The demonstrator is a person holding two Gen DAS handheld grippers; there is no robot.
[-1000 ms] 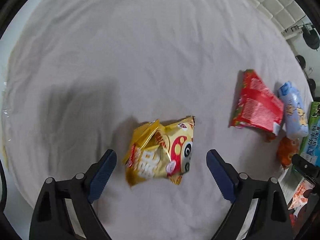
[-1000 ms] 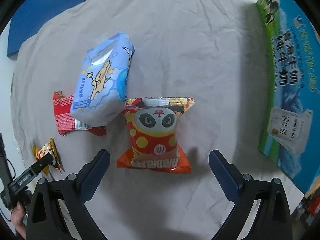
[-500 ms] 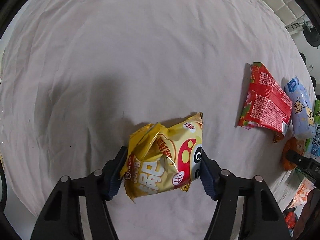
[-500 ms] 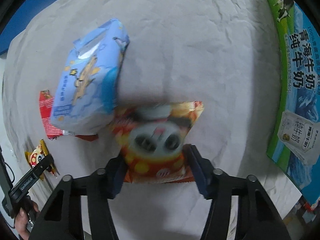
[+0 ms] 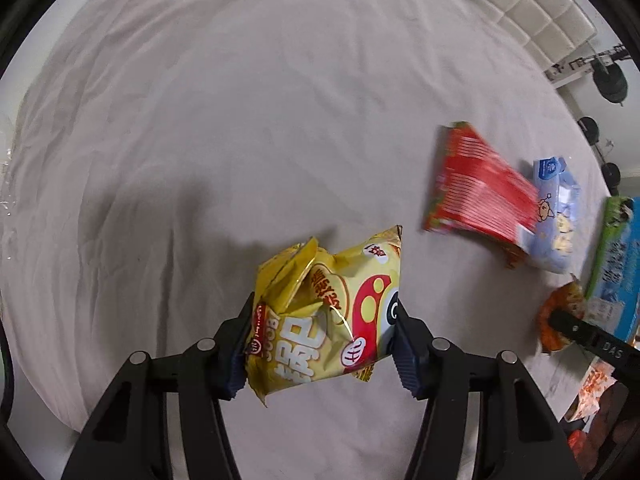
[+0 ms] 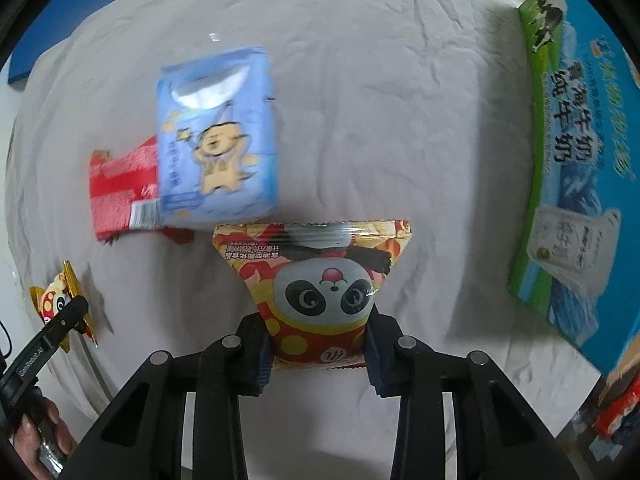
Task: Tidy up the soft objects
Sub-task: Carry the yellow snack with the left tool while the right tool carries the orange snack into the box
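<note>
My left gripper (image 5: 322, 340) is shut on a crumpled yellow snack bag (image 5: 328, 312) and holds it over the white sheet (image 5: 240, 120). My right gripper (image 6: 318, 350) is shut on the lower end of an orange panda snack bag (image 6: 320, 292). A red snack packet (image 5: 476, 188) and a blue tissue pack (image 5: 556, 216) lie to the right in the left wrist view. In the right wrist view the blue tissue pack (image 6: 218, 152) lies partly on the red packet (image 6: 120, 184), just beyond the panda bag. The yellow bag (image 6: 60, 308) shows at far left there.
A green and blue milk carton box (image 6: 572, 152) lies along the right side of the sheet and shows in the left wrist view (image 5: 616, 264). A blue mat (image 6: 60, 24) lies beyond the sheet at upper left. More packets (image 5: 592, 392) lie at the lower right edge.
Both grippers went from open around their bags to shut on them. The yellow bag and the panda bag have risen off the sheet.
</note>
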